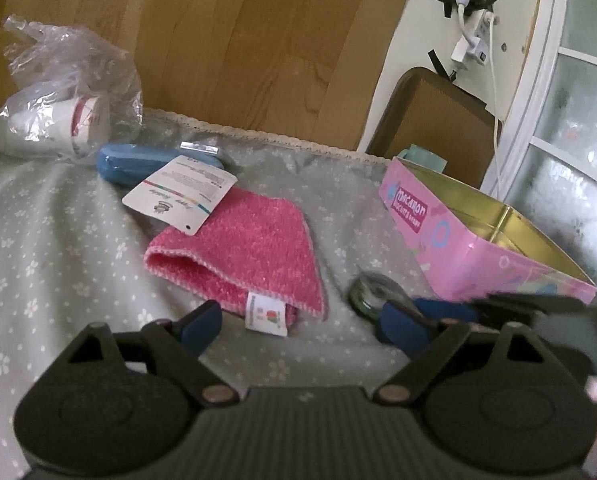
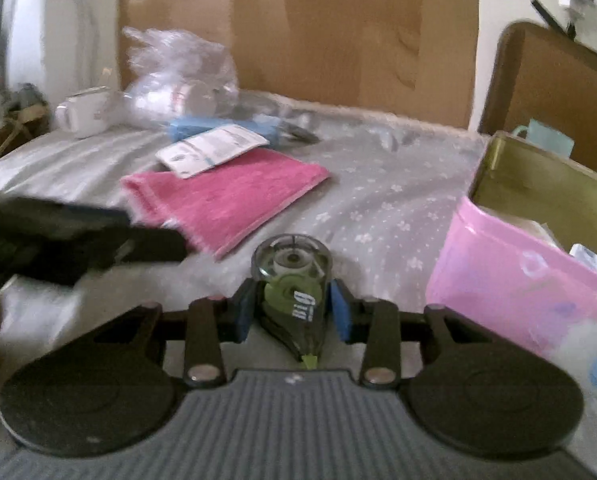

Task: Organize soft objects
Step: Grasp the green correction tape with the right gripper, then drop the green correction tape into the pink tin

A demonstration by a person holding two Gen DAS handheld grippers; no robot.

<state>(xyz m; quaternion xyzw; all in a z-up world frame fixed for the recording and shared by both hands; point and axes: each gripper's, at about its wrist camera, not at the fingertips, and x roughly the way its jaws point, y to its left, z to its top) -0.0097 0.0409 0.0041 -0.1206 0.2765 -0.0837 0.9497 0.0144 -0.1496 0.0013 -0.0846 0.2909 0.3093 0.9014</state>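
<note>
A folded pink cloth (image 1: 242,248) with a paper tag lies on the grey flowered cloth; it also shows in the right wrist view (image 2: 226,196). A blue soft item (image 1: 138,162) lies behind it, also seen from the right (image 2: 218,128). My left gripper (image 1: 302,324) is open and empty, just in front of the pink cloth's near edge. My right gripper (image 2: 292,308) is shut on a green correction tape dispenser (image 2: 292,280), held just above the cloth; from the left it shows as a blurred green object (image 1: 368,294). An open pink tin (image 1: 478,240) stands at the right.
A clear plastic bag with paper cups (image 1: 66,96) lies at the back left. A white mug (image 2: 86,110) sits at the far left. A wooden board (image 1: 238,40) stands behind the table. The pink tin (image 2: 530,276) holds some items. A brown chair back (image 1: 430,120) is behind it.
</note>
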